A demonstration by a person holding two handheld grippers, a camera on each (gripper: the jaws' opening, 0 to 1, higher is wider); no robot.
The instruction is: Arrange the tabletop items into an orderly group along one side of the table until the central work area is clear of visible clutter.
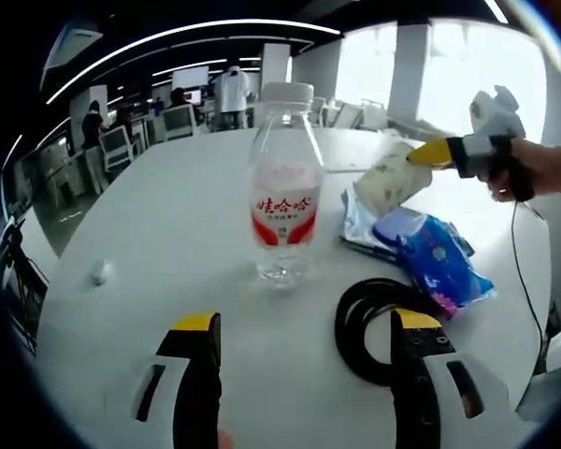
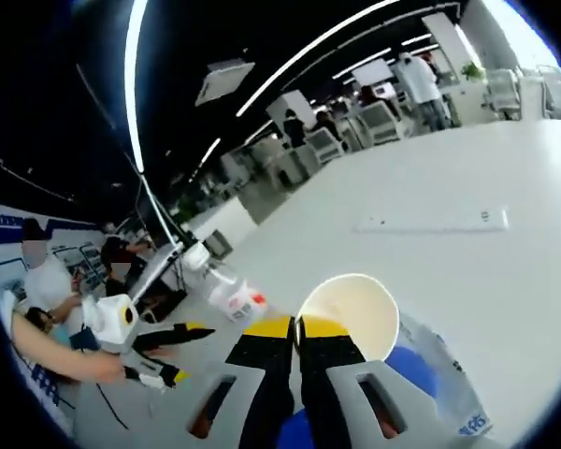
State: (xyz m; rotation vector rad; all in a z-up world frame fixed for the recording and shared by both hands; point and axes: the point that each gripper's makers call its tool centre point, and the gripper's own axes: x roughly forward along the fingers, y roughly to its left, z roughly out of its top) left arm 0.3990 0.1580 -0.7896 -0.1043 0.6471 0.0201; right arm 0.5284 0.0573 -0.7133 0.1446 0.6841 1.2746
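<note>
The setting is an open office with ceiling strip lights, chairs and several people beyond a white round bench (image 1: 168,234).

Left gripper view: the left claw (image 1: 304,341) is open, its two yellow-tipped jaws spread wide with nothing between them, low over the bench. A clear plastic water bottle (image 1: 284,182) with a white cap and red-and-white label stands upright ahead of the jaws. A coiled black cable (image 1: 365,327) lies on the bench just beside the right-hand jaw, part of it hidden behind that jaw. A blue printed packet (image 1: 435,257) lies near the coil, with a silvery wrapper (image 1: 360,217) partly under it. A small white object (image 1: 99,272) sits apart near the bench edge; its identity cannot be told. The right claw (image 1: 430,152) enters from the right and holds a paper cup (image 1: 388,178) on its side above the packets.

Right gripper view: the right claw (image 2: 296,329) is closed on the rim of the paper cup (image 2: 351,313), the jaws pinching the cup wall. The blue packet (image 2: 411,369) lies below. The left claw (image 2: 182,351) and the water bottle (image 2: 234,297) appear at left.
</note>
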